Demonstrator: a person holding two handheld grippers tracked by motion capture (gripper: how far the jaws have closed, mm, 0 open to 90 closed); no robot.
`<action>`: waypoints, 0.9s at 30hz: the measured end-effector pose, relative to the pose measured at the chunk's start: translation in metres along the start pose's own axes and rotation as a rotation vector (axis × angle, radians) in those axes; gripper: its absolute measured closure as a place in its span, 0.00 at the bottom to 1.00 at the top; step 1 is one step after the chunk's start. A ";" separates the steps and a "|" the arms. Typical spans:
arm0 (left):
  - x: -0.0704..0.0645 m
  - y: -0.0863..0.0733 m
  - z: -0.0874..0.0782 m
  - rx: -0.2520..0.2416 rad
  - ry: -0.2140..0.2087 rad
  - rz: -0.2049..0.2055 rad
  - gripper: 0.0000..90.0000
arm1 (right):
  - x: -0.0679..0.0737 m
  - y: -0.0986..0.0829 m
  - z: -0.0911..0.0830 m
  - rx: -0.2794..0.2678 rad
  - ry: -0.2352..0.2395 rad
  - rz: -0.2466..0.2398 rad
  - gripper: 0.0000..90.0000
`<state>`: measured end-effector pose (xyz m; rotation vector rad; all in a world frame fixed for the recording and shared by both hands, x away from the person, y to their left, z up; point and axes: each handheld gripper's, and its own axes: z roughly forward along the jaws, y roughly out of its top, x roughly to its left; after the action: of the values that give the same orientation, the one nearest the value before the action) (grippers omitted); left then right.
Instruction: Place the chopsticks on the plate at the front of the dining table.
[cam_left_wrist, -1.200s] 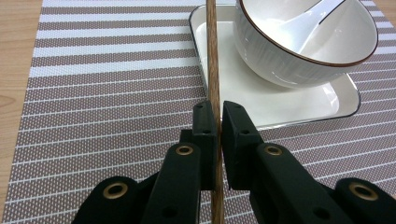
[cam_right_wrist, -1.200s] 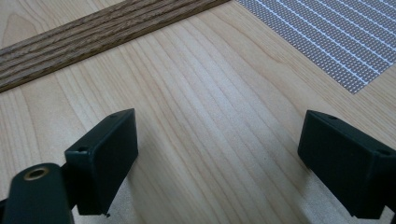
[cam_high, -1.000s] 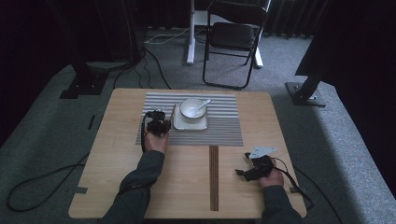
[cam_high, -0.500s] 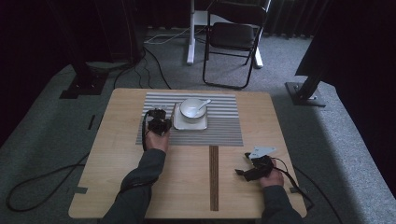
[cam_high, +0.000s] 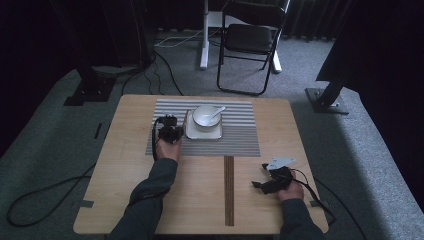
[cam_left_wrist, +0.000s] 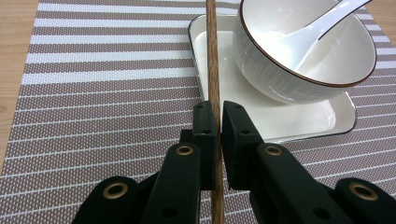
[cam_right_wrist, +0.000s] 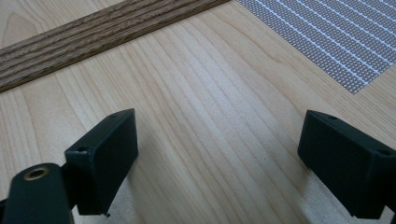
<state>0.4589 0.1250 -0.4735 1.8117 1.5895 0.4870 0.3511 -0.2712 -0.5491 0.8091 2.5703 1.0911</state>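
Note:
A thin brown wooden stick (cam_left_wrist: 212, 56) runs straight ahead along the left rim of a square white plate (cam_left_wrist: 285, 123). My left gripper (cam_left_wrist: 214, 111) is shut on the stick, low over the striped placemat (cam_left_wrist: 93, 93). On the plate stands a white bowl (cam_left_wrist: 308, 56) with a white spoon (cam_left_wrist: 322, 25) in it. From above, the left gripper (cam_high: 169, 131) sits just left of the plate (cam_high: 190, 133) and bowl (cam_high: 205, 116). My right gripper (cam_right_wrist: 217, 140) is open over bare wood, with nothing between its jaws; it rests at the table's near right (cam_high: 260, 176).
A dark wooden inlay strip (cam_high: 229, 190) runs from the placemat (cam_high: 240, 137) toward the table's (cam_high: 115, 165) near edge, left of the right gripper. A folding chair (cam_high: 250, 37) and stand legs are on the floor beyond the table.

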 end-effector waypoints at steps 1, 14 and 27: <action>-0.001 0.001 0.000 -0.001 0.001 0.002 0.94 | 0.000 0.000 0.000 0.000 0.000 0.000 0.13; -0.001 0.004 0.003 0.003 0.006 -0.001 0.94 | 0.000 0.000 0.000 0.000 0.000 0.000 0.13; 0.000 0.006 0.005 0.002 0.011 -0.008 0.94 | 0.000 0.000 0.000 0.000 0.000 0.000 0.13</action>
<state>0.4666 0.1236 -0.4729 1.8060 1.6048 0.4929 0.3511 -0.2712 -0.5491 0.8091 2.5702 1.0910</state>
